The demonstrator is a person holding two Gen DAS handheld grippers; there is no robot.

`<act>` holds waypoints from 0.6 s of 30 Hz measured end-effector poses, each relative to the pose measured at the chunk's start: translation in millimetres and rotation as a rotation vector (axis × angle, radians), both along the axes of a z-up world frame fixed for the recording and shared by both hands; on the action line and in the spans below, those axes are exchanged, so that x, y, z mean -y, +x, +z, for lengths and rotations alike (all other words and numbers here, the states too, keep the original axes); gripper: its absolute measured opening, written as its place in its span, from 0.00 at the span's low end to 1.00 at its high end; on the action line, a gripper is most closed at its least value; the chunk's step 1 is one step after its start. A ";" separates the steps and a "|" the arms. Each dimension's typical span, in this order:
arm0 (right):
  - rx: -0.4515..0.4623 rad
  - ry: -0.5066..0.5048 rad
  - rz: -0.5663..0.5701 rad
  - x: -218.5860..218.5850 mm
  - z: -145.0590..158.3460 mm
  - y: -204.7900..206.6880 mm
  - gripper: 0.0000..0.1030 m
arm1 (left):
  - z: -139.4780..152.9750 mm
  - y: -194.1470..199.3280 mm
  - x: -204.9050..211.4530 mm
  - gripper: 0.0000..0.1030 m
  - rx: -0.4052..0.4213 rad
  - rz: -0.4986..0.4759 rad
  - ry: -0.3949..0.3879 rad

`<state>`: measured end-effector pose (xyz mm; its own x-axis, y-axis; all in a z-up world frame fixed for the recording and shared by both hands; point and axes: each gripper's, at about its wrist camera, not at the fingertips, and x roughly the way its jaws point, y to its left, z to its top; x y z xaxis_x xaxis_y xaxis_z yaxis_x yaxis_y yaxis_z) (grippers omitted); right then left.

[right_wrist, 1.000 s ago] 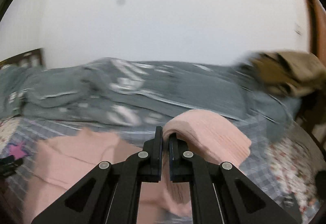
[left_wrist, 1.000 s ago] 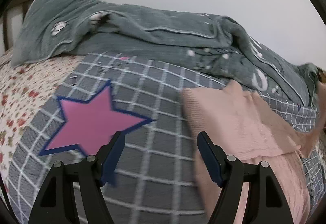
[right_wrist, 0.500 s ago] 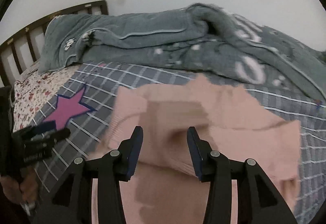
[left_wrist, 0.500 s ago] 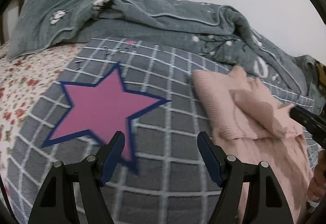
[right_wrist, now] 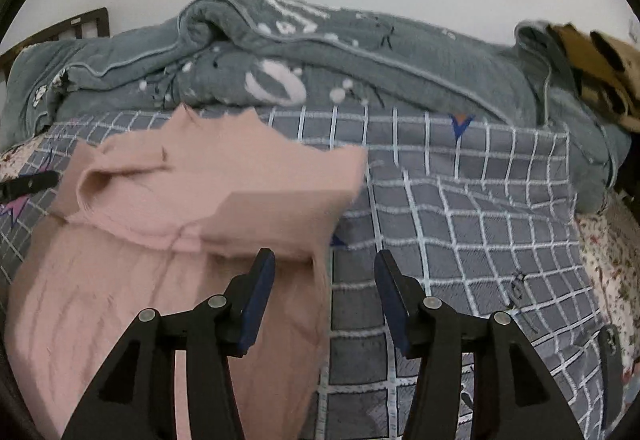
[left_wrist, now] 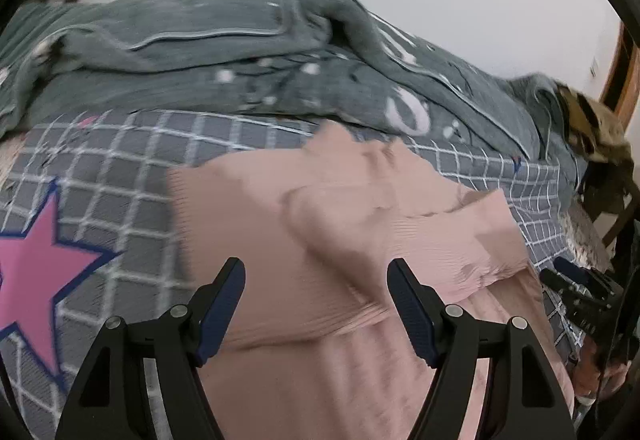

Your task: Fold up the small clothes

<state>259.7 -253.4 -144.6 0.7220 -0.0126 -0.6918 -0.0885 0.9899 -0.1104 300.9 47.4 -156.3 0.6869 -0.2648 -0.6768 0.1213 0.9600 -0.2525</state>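
The pink sweater (left_wrist: 280,240) lies on the checked sheet (right_wrist: 480,220); left gripper (left_wrist: 316,304) gapes empty above it (right gripper (right_wrist: 324,300) at three o'clock, jaws opening, nothing between).

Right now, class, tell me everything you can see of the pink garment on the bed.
The pink garment is a soft ribbed knit, pale salmon. It lies flat on the grey checked bedspread, its upper part folded down over the body, with creases. A ribbed band runs along the fold. Neither gripper holds it; both sets of jaws stand apart just above it.

Checked bed cover (right_wrist: 460,208) under pink garment (right_wrist: 168,200), grey quilt (right_wrist: 360,52).
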 end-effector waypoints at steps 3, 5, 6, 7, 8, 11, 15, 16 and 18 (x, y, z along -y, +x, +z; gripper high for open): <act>-0.029 -0.001 0.006 5.2 -15.5 5.2 0.49 | -6.0 13.9 22.9 0.70 -0.028 0.007 0.060; -0.056 -0.009 0.004 4.5 -22.7 11.9 0.49 | -12.6 22.8 37.3 0.70 -0.049 0.016 0.109; -0.062 -0.006 0.009 3.3 -25.0 16.3 0.49 | -14.2 25.0 39.8 0.70 -0.053 0.019 0.120; -0.062 -0.003 0.015 1.9 -26.4 19.1 0.49 | -16.8 26.7 42.9 0.70 -0.054 0.027 0.141; -0.061 -0.006 0.017 -0.1 -26.7 24.3 0.49 | -18.0 28.3 44.2 0.70 -0.047 0.051 0.163; -0.099 -0.016 -0.014 -0.2 -34.5 45.0 0.40 | -15.3 26.7 30.8 0.70 -0.025 0.123 0.171; -0.081 0.131 -0.084 28.2 -32.2 48.2 0.37 | -13.1 22.6 11.1 0.72 -0.034 0.172 0.165; -0.070 0.162 -0.097 34.8 -30.8 44.9 0.41 | -13.6 19.2 9.3 0.72 -0.034 0.172 0.186; -0.062 0.185 -0.108 41.8 -29.9 37.3 0.42 | -13.6 10.2 6.9 0.72 -0.022 0.184 0.217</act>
<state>297.0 -295.2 -174.5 0.6795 0.0437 -0.7324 0.0186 0.9969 0.0767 311.1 40.5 -169.9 0.6942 0.0155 -0.7196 -0.0629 0.9972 -0.0392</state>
